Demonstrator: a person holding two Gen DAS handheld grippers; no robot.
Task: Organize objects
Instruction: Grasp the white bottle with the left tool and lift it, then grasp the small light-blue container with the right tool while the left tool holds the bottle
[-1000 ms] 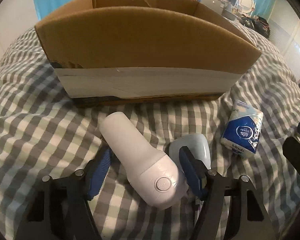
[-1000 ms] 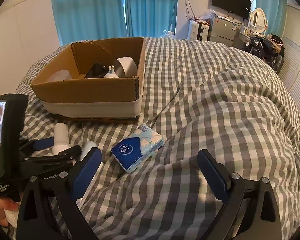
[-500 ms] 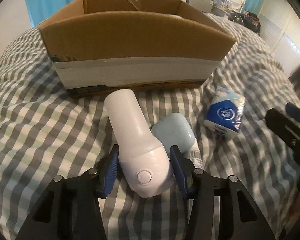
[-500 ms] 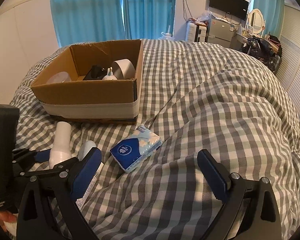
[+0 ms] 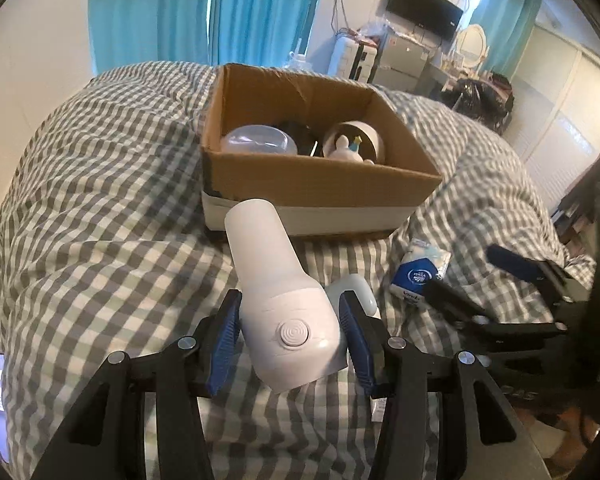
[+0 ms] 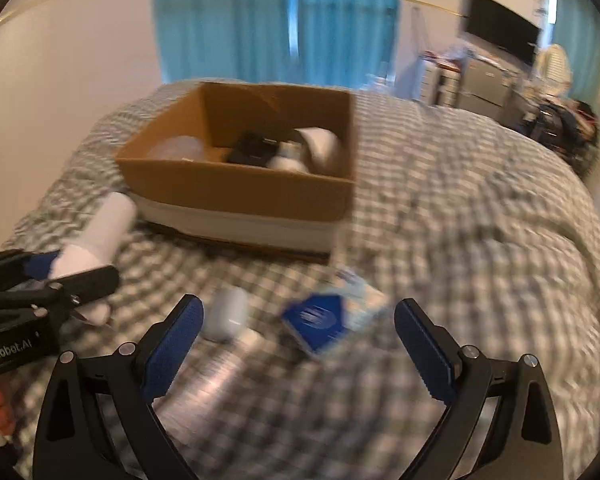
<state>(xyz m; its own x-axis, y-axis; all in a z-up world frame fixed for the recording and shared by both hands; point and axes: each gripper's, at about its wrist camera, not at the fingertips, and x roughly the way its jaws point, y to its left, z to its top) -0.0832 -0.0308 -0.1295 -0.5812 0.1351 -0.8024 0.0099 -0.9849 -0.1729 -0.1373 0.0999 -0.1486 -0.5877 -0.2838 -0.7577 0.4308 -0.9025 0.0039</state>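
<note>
Left claw (image 5: 290, 332) pinches my rigid, probably light white handheld device (image 5: 278, 284) at its wide head; cardboard box (image 5: 320, 184) waits at twelve o'clock.

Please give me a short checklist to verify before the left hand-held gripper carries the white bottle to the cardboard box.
1. Grip: the left hand-held gripper has just closed its jaws on the white bottle, pads on both sides of its wide end: ok.
2. Bottle clear of the checked blanket: cannot tell.
3. Free space in the cardboard box: it already holds a clear lid and a white figure; room for the bottle: cannot tell.
4. Right hand-held gripper clear of the path: open, empty, near the blue tissue pack: ok.
5. Small white case lies apart from the bottle: ok.
</note>
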